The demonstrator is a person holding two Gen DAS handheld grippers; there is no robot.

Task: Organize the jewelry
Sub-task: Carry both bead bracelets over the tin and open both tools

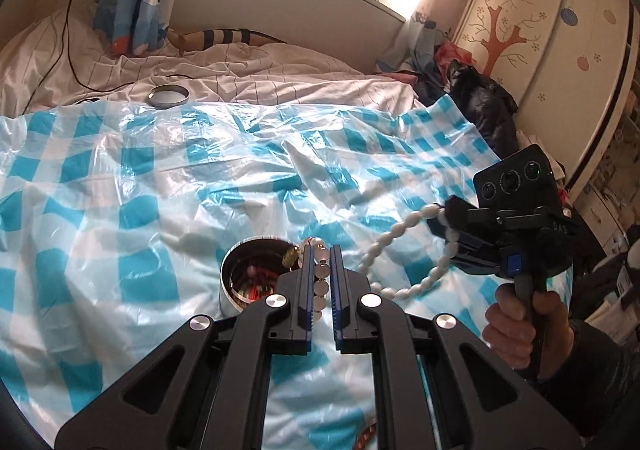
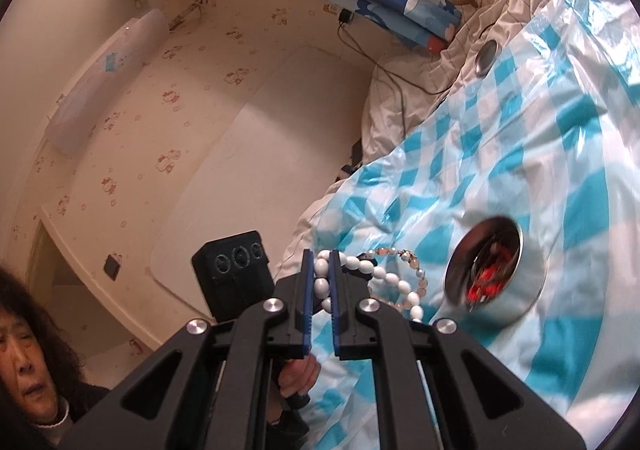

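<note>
My left gripper (image 1: 321, 250) is shut on a bracelet of pale pink round beads (image 1: 322, 282), held just right of a round metal tin (image 1: 236, 282) that holds red and mixed jewelry. My right gripper (image 2: 323, 256) is shut on a strand of white oval beads (image 2: 322, 284). That white strand (image 1: 400, 226) loops between the two grippers in the left wrist view, where the right gripper (image 1: 448, 226) is at right. In the right wrist view the pink bracelet (image 2: 420, 282) hangs beside the white strand, left of the tin (image 2: 460, 270).
A blue-and-white checked plastic sheet (image 1: 160, 178) covers the bed. The tin's metal lid (image 1: 168, 96) lies at the sheet's far edge, also in the right wrist view (image 2: 486, 56). A black cable (image 1: 70, 30) runs over the bedding. Clothes (image 1: 472, 90) pile by the wardrobe.
</note>
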